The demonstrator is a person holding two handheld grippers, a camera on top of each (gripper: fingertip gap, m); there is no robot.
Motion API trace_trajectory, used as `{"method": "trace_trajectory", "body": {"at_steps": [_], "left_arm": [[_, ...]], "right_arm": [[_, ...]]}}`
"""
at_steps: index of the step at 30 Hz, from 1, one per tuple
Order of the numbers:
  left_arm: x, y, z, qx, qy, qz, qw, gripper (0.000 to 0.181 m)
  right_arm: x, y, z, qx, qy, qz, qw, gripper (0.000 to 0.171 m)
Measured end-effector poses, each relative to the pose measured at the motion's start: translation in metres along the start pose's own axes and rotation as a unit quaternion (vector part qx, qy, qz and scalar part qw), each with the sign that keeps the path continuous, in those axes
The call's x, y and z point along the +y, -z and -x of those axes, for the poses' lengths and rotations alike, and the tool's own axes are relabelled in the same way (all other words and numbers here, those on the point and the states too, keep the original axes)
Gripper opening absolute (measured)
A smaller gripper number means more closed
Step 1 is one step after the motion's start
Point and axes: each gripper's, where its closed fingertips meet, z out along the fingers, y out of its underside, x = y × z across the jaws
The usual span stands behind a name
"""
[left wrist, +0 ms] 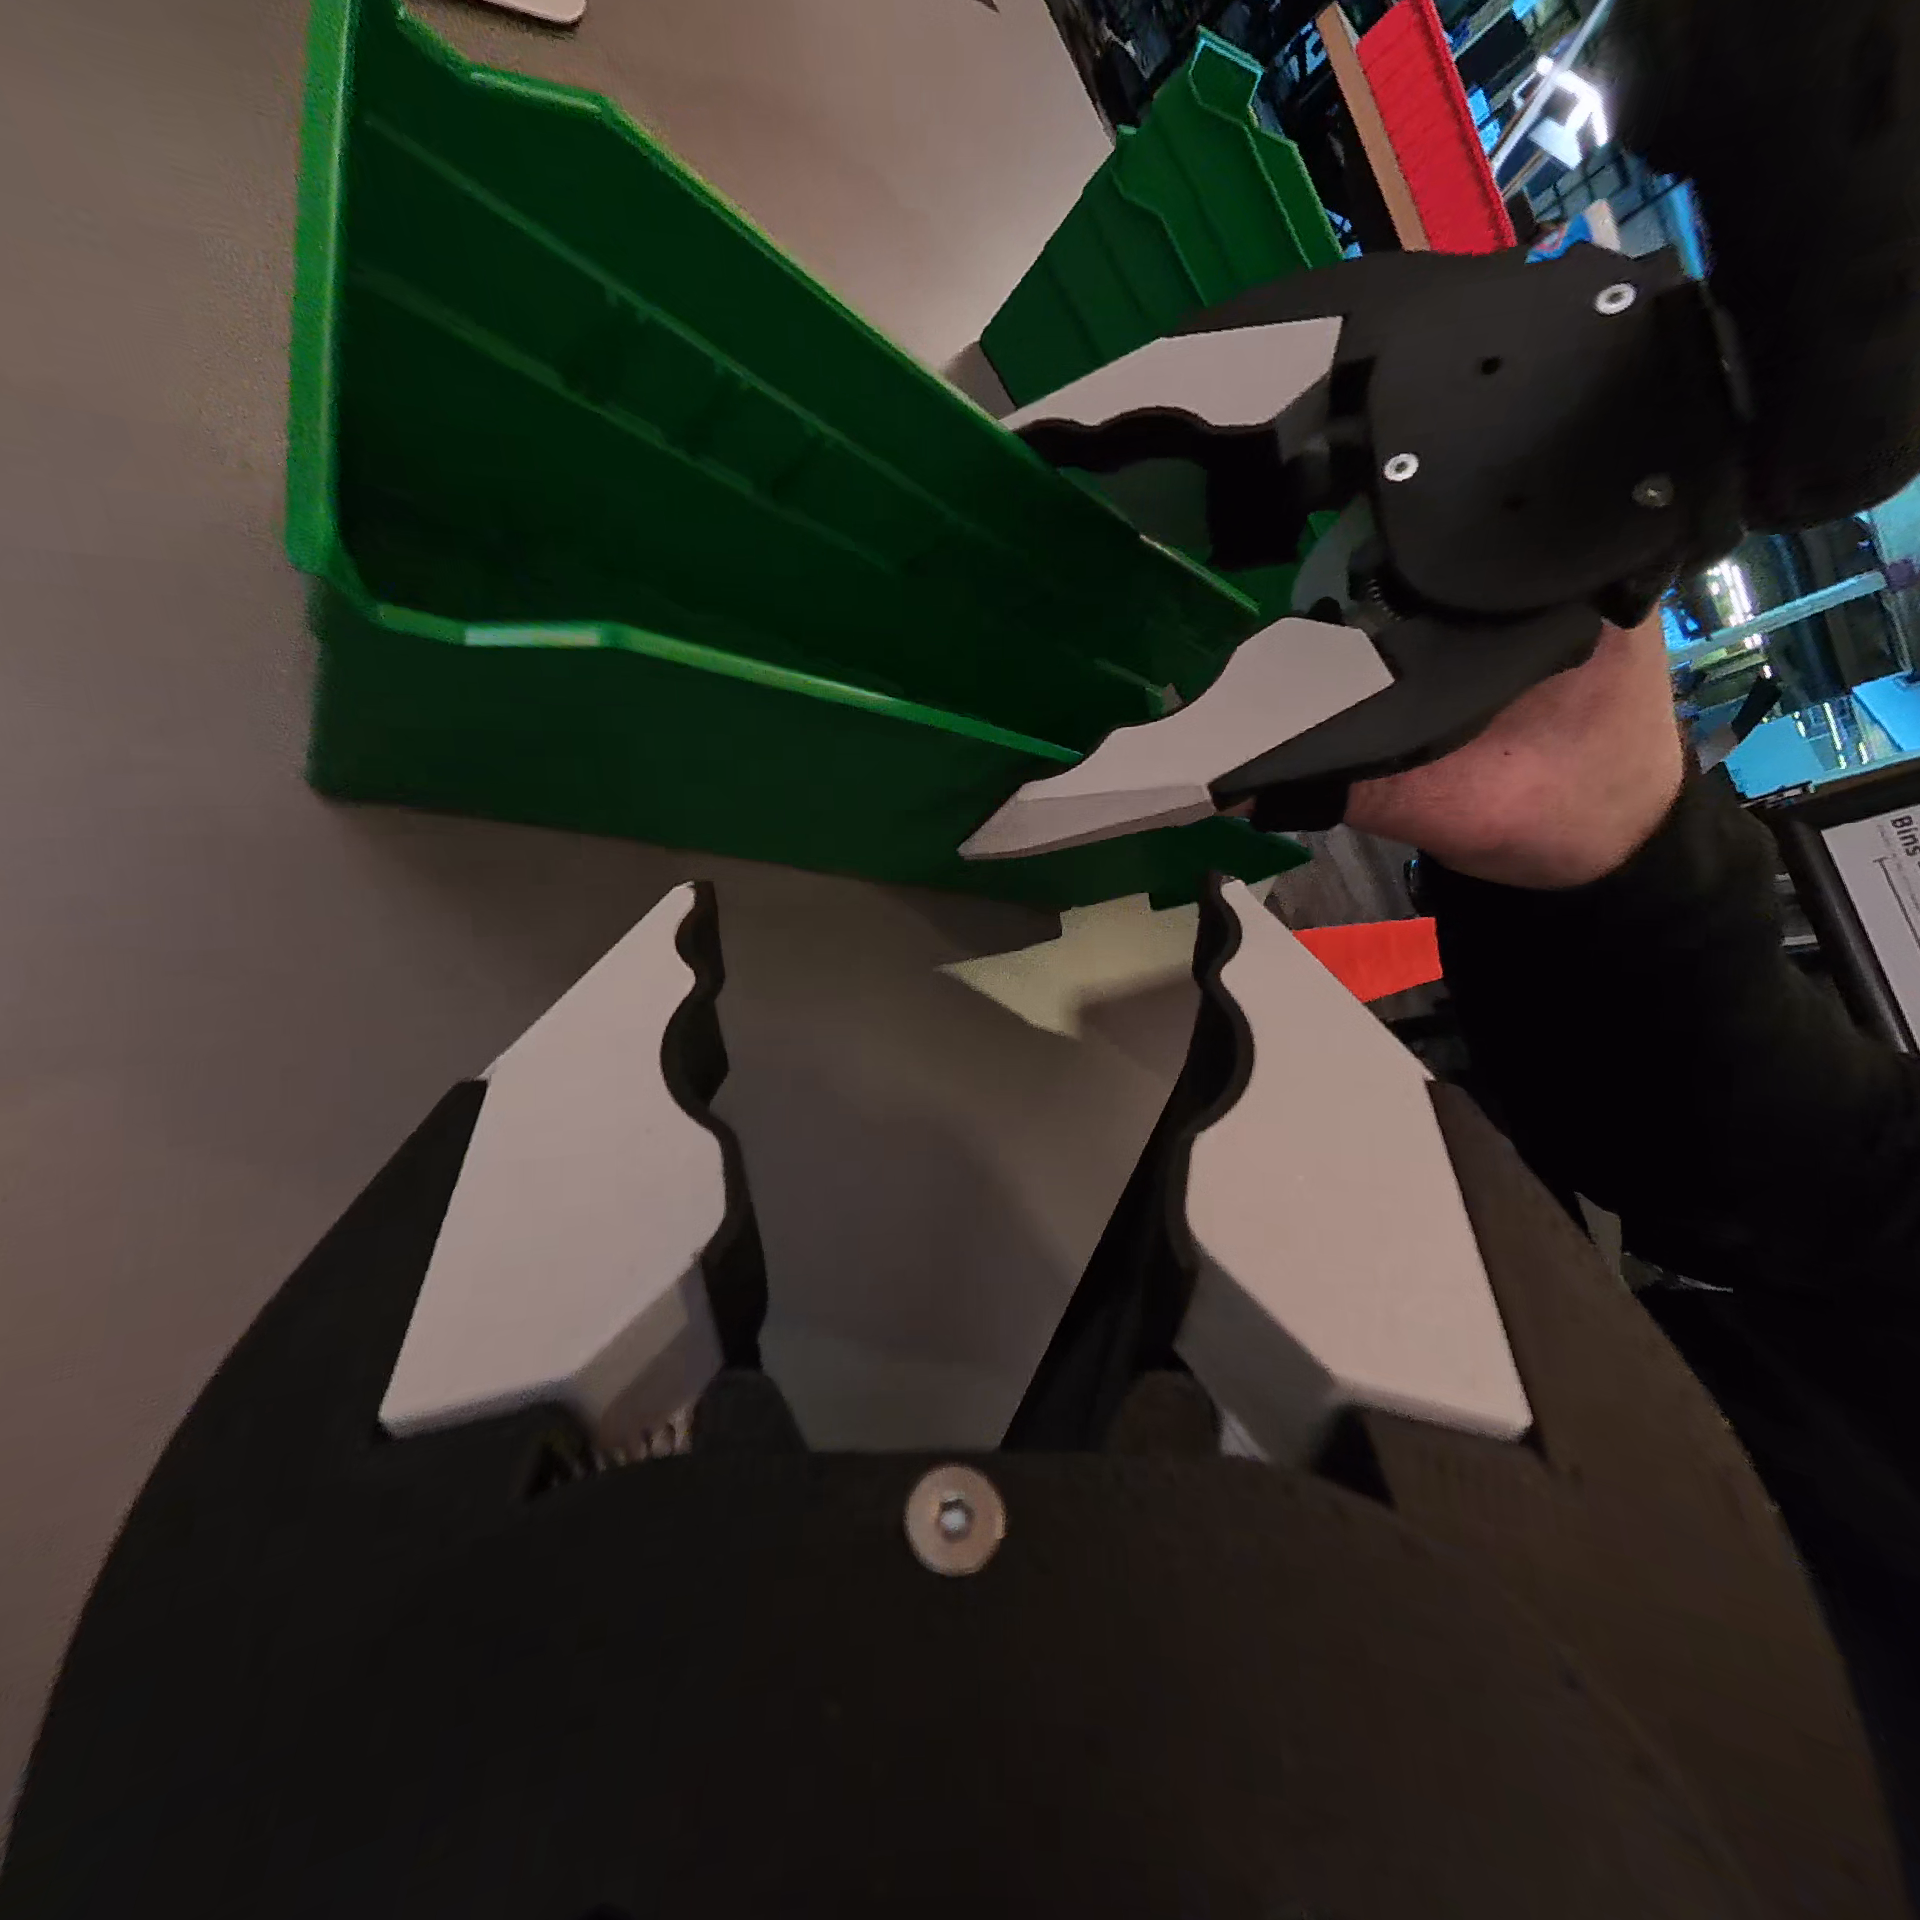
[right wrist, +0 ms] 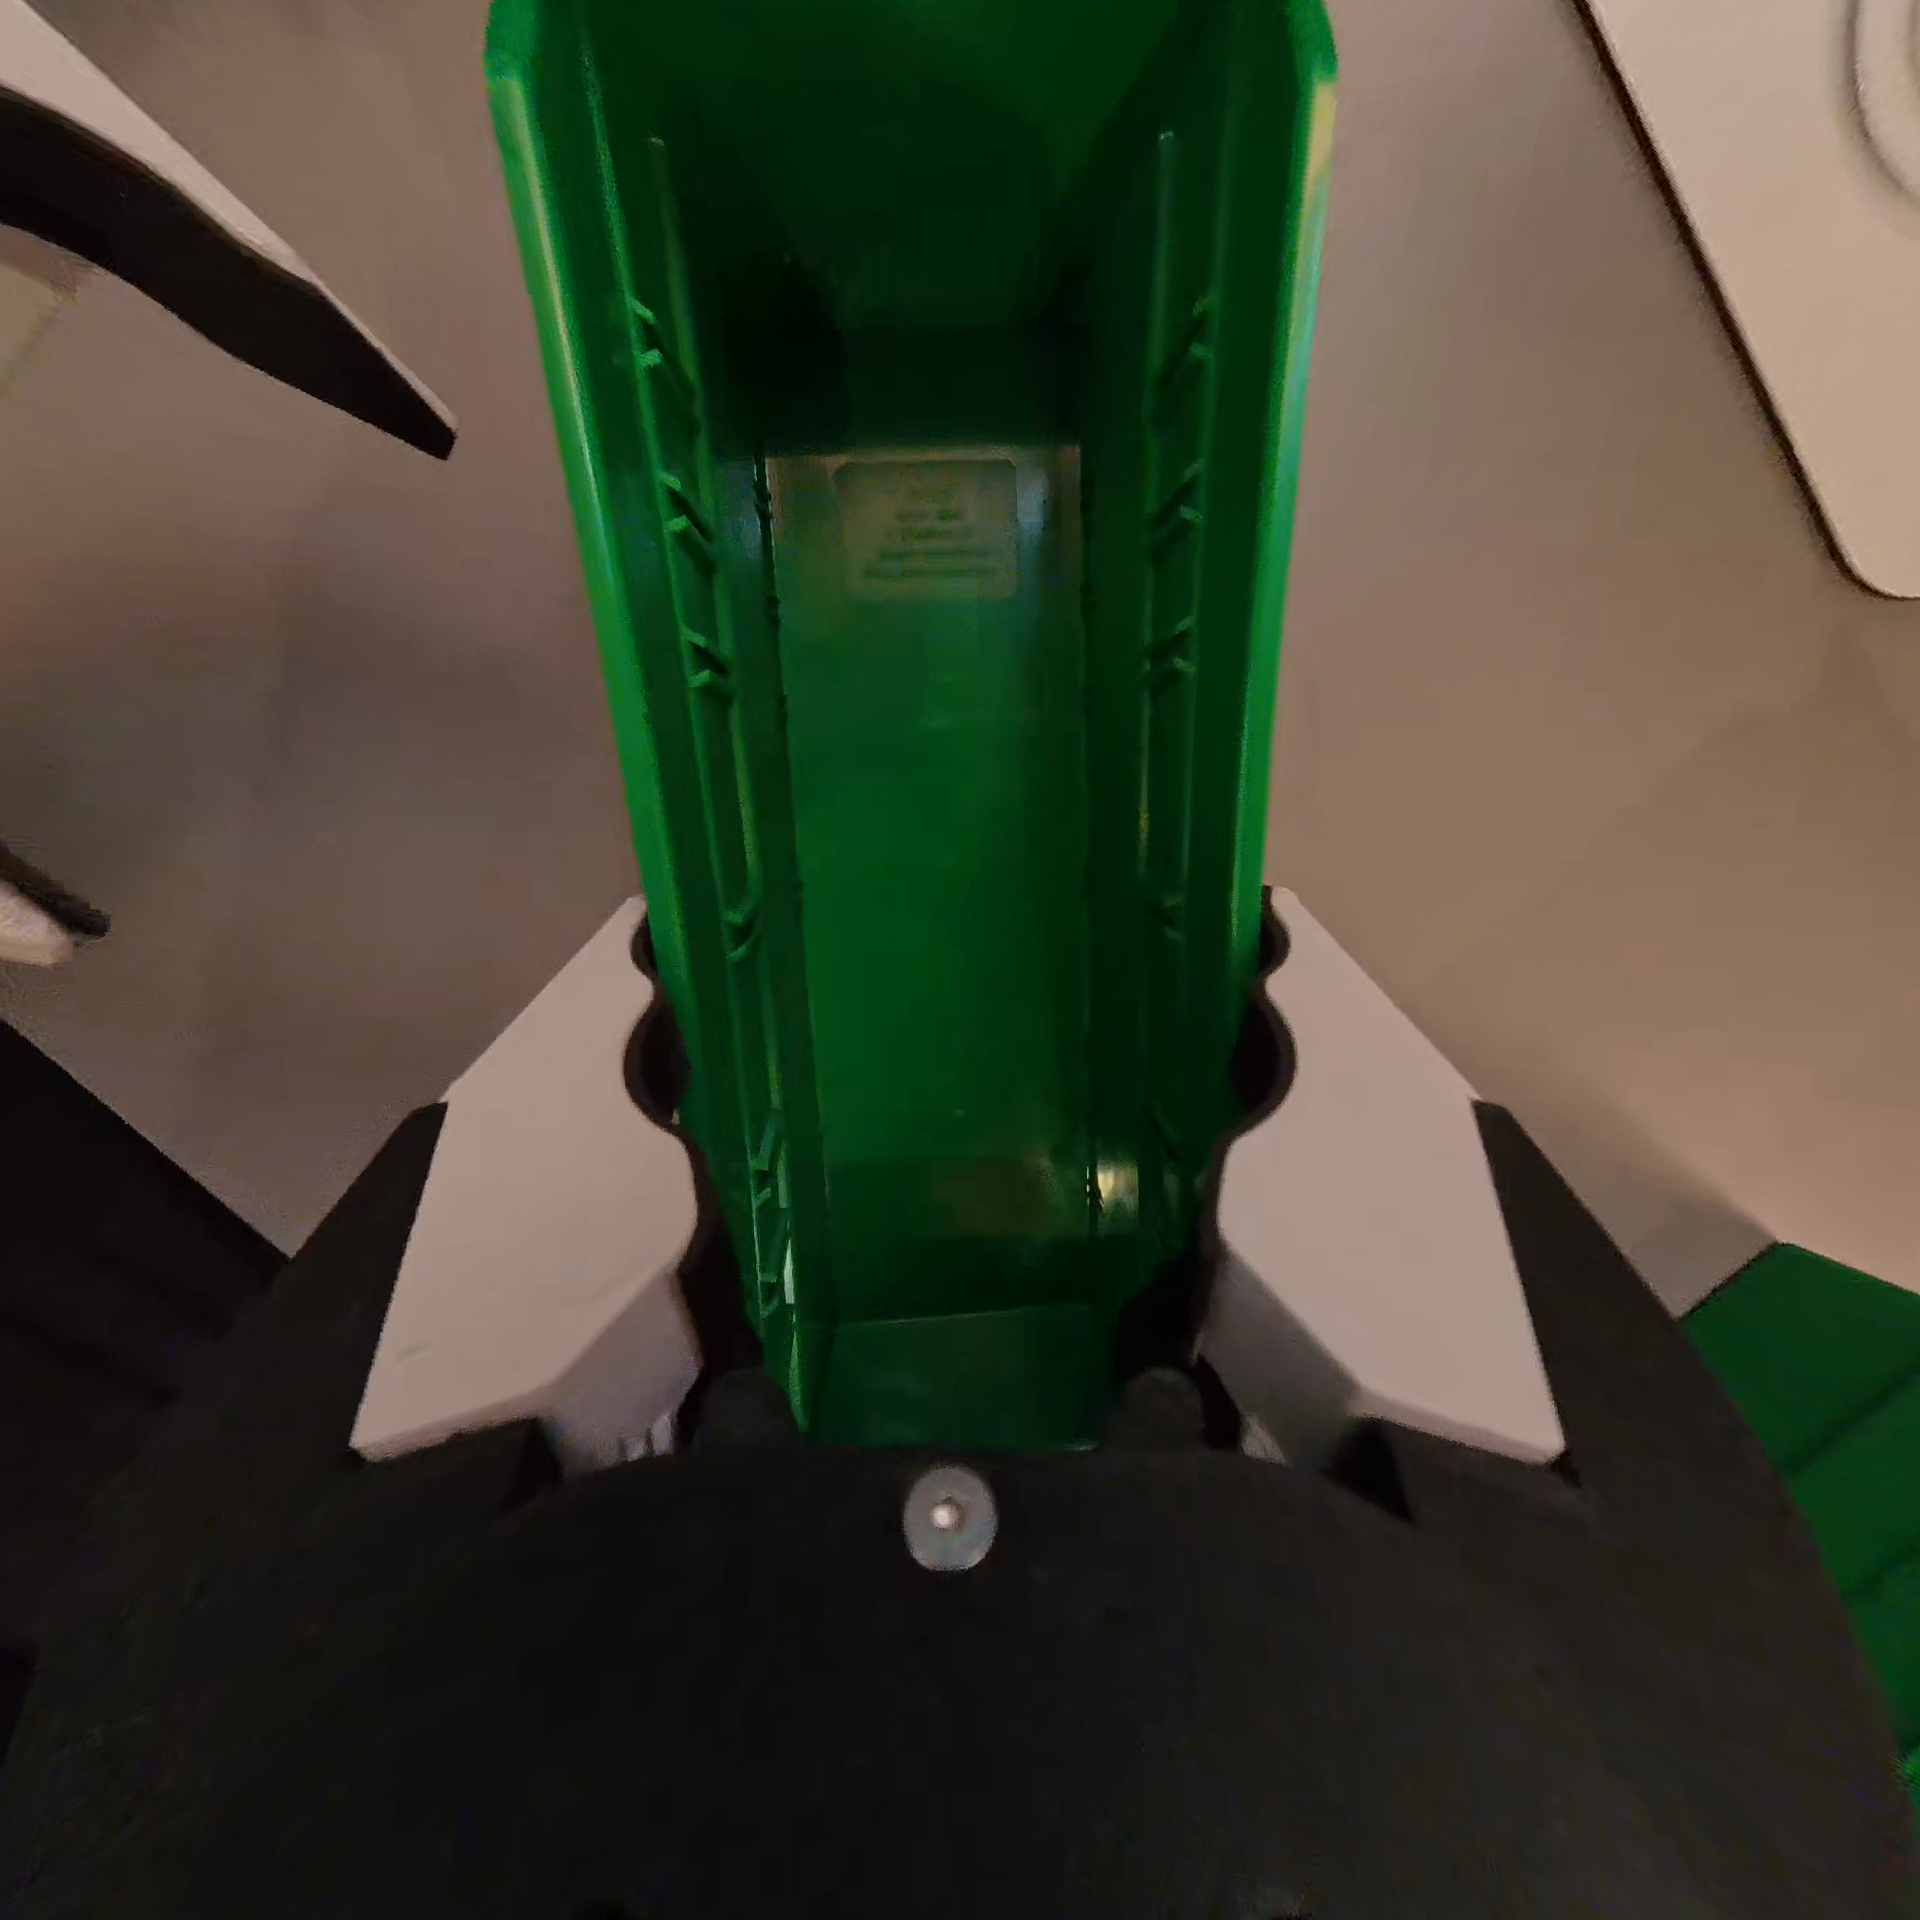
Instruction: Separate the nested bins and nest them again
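A long green bin [left wrist: 644, 436] lies on the grey table [left wrist: 135, 935]; a second green wall shows under its near rim, so it looks nested in another, though I cannot tell for sure. My right gripper [left wrist: 987, 634] straddles its near end, and in the right wrist view [right wrist: 956, 909] both pads press the outer side walls of the bin [right wrist: 935, 831]. My left gripper [left wrist: 961, 899] is open and empty just in front of the bin's long side; it also shows in the right wrist view [right wrist: 270, 686]. A separate green bin [left wrist: 1174, 229] stands farther back.
A person's hand [left wrist: 1507, 790] holds the right gripper. A red panel [left wrist: 1434, 125] and an orange piece [left wrist: 1371, 956] lie beyond the table edge. A white board [right wrist: 1818, 260] lies on the table at the far right. Another green bin's corner [right wrist: 1818, 1413] is at my right.
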Motion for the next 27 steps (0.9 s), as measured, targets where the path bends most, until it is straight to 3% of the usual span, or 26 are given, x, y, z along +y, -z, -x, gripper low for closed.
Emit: {"method": "trace_trajectory", "body": {"at_steps": [19,27], "left_arm": [[-0.004,0.006,0.007,-0.014,-0.005,-0.009,1.0,0.09],[-0.009,0.015,0.006,-0.027,-0.018,-0.015,0.999,0.093]], "right_arm": [[0.002,0.018,-0.006,0.008,0.018,-0.044,0.999,0.096],[0.0,0.055,-0.024,-0.001,-0.032,-0.066,0.997,0.094]]}}
